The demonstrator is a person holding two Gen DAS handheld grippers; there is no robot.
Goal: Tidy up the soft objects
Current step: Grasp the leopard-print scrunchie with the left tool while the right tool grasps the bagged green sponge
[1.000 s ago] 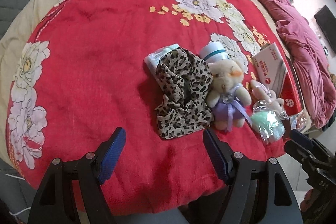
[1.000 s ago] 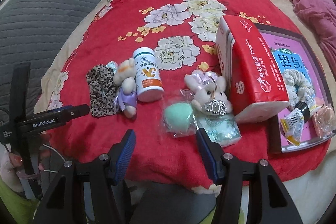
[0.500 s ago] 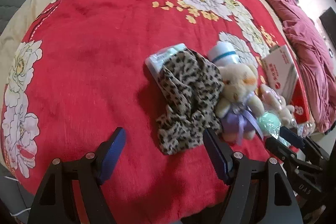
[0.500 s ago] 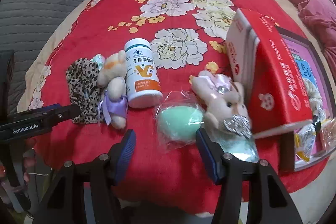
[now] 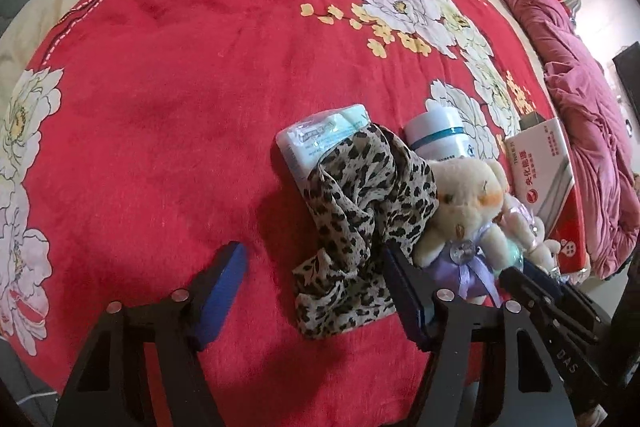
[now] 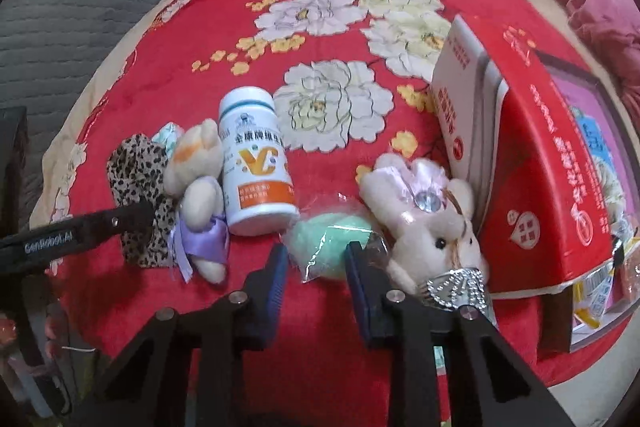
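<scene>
The green sponge (image 6: pixel 332 247), sealed in a clear wrapper, lies near the front edge of the red flowered blanket (image 6: pixel 320 7) on the bed, between the white bottle (image 6: pixel 256 163) and the pink plush rabbit (image 6: pixel 428 219). The right gripper (image 6: pixel 316 267) stands over it: its jaws have just been closing and now sit narrow, one blue pad on each side of the sponge's near end, and the right pad touches the wrapper; whether they press it I cannot tell. The rabbit leans against a red carton (image 6: pixel 540 167), which rests partly on a pink-lidded box (image 6: pixel 600 147).

Left of the bottle lies the cream teddy bear (image 5: pixel 464 203) with a purple bow, and beside it the leopard-print cloth (image 5: pixel 360 219), draped over one end of a pale tissue pack (image 5: pixel 320 139). The left gripper (image 5: pixel 316 275) hangs over the cloth's near end with its jaws wide, having just narrowed a little. Its right finger touches the cloth's edge next to the bear, its left finger stands on bare blanket, and nothing is clamped.
</scene>
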